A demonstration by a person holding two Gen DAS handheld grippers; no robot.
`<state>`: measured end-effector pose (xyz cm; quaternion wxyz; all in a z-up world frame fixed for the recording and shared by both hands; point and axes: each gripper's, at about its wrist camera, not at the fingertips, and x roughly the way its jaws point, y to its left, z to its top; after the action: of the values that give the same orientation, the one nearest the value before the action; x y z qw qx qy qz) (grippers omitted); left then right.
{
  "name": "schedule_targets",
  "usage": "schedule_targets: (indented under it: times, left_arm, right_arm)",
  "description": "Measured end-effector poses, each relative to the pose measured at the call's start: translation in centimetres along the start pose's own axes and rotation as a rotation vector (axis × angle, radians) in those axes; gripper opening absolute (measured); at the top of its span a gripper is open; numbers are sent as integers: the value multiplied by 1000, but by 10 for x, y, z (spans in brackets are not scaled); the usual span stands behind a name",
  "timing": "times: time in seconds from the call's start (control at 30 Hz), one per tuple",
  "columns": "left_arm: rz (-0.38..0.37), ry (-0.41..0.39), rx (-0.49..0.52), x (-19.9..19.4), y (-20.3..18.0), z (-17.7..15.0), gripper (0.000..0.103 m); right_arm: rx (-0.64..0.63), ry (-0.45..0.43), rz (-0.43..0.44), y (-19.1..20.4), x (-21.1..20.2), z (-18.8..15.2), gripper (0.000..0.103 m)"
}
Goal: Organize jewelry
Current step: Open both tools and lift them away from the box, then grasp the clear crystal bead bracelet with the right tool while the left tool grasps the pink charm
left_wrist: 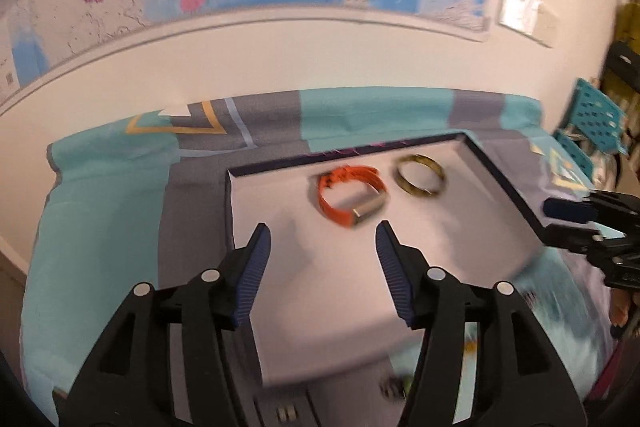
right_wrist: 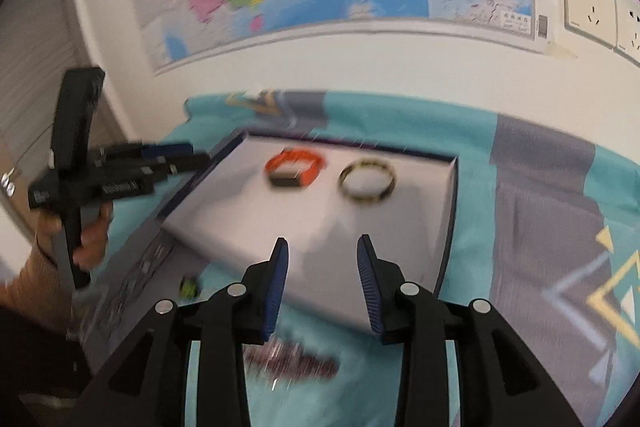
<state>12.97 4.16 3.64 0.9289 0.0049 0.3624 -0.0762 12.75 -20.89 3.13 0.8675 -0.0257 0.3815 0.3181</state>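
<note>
Your left tongs (left_wrist: 322, 241) and right tongs (right_wrist: 322, 253) hang open and empty over the near end of the white tray (left_wrist: 280, 267); orange band (left_wrist: 348, 193) and gold bangle (left_wrist: 420, 174) lie side by side at its far end.

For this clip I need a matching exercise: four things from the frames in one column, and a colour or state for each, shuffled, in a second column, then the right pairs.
Things
1. watch band
2. bangle
3. left claw
4. box lid

Colour or state
A. white inside, with a dark rim
B. orange, with a silvery case
C. open, nothing between its pads
D. gold and dark, a plain ring

Pairs: 1-B, 2-D, 3-C, 4-A

Both pieces lie apart inside the box lid, which rests on a teal and grey cloth.
</note>
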Motion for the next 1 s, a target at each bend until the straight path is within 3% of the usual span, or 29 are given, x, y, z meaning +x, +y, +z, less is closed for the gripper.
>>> schedule_targets:
  times: [0.23,0.57,0.83,1.0]
  left_arm:
    - [-44,-21,42,-31,-12,-45,56]
    - [-80,43,30,-28,-20,-82,61]
    - [-103,53,67,-25,-30,-88,62]
    - [-110,60,97,-24,-38,-91,62]
  right_arm:
    - [-59,88,36,25,8,-42,33]
    - [-78,154,10,35,33,-54,37]
    - [-83,128,0,37,25,-53,8]
    - [-48,99,14,31,15,-49,8]
